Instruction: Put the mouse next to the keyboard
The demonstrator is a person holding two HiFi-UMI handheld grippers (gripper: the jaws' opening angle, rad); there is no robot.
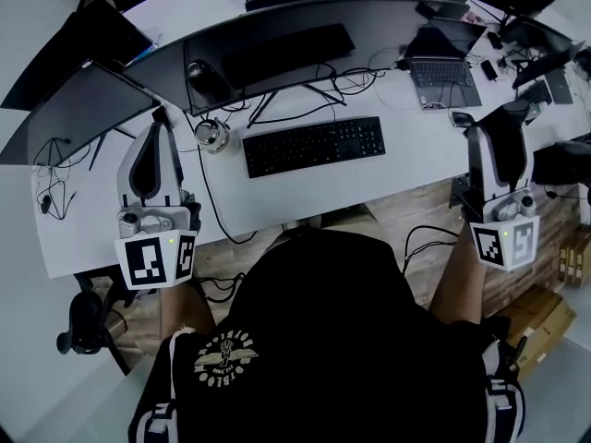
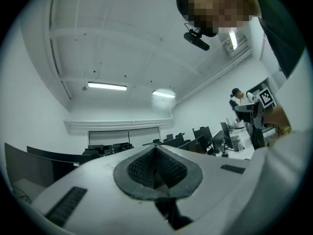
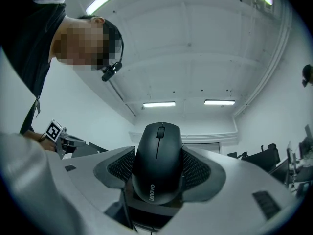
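A black Lenovo mouse (image 3: 157,160) is clamped between the ribbed pads of my right gripper (image 3: 157,174), which points up toward the ceiling. In the head view that right gripper (image 1: 511,123) is over the desk's right end, with the mouse (image 1: 514,111) dark at its tip. The black keyboard (image 1: 314,146) lies on the white desk (image 1: 277,201), well to the left of the mouse. My left gripper (image 1: 161,123) is held above the desk's left part. In its own view the left gripper (image 2: 155,166) is shut, pads together, nothing between them.
A wide curved monitor (image 1: 305,30) stands behind the keyboard, with cables under it. A round glass jar (image 1: 212,135) sits left of the keyboard. A laptop (image 1: 443,67) and a small dark object (image 1: 461,118) are at the right. The person's knees are at the desk's front edge.
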